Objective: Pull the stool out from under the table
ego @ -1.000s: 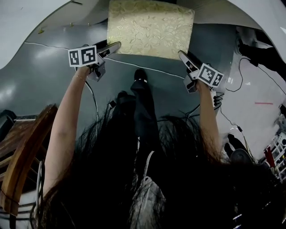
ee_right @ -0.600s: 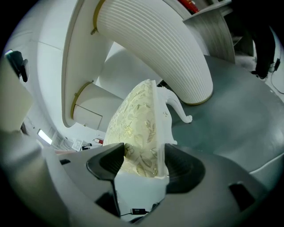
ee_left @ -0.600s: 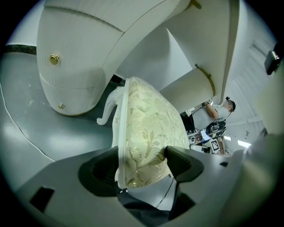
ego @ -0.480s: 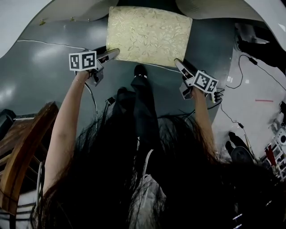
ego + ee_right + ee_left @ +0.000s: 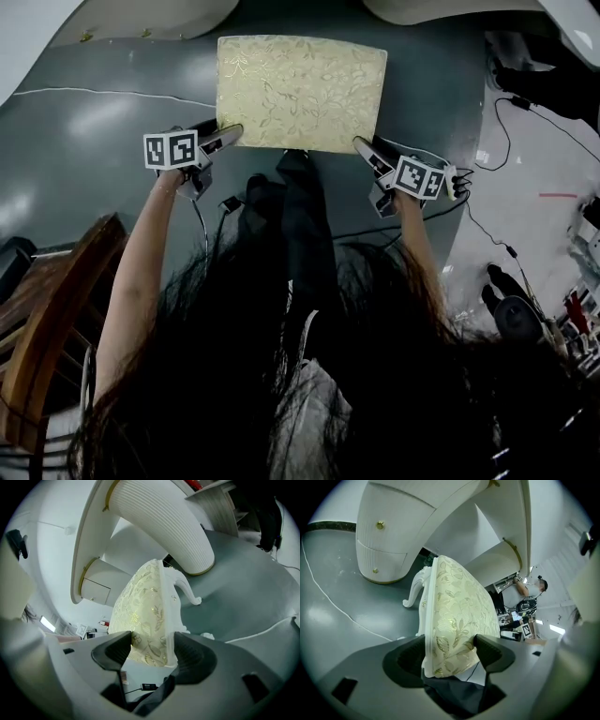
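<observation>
The stool (image 5: 300, 92) has a gold floral cushion and white curved legs, and it stands on the grey floor just clear of the white table (image 5: 141, 14). My left gripper (image 5: 230, 133) is shut on the seat's near left corner. My right gripper (image 5: 361, 145) is shut on the near right corner. In the left gripper view the cushion edge (image 5: 459, 620) is pinched between the jaws of the left gripper (image 5: 450, 656). In the right gripper view the right gripper (image 5: 150, 651) clamps the cushion (image 5: 145, 606) the same way. The table's ribbed pedestal (image 5: 159, 522) rises behind the stool.
A wooden chair (image 5: 47, 328) stands at my left. A white cable (image 5: 94, 94) and black cables (image 5: 487, 159) run across the floor. My dark-trousered leg (image 5: 300, 206) reaches toward the stool. A person (image 5: 529, 585) is far off in the left gripper view.
The stool has slid toward me, out from under the table's edge, with both grippers holding its near corners. Both arms have drawn back with it.
</observation>
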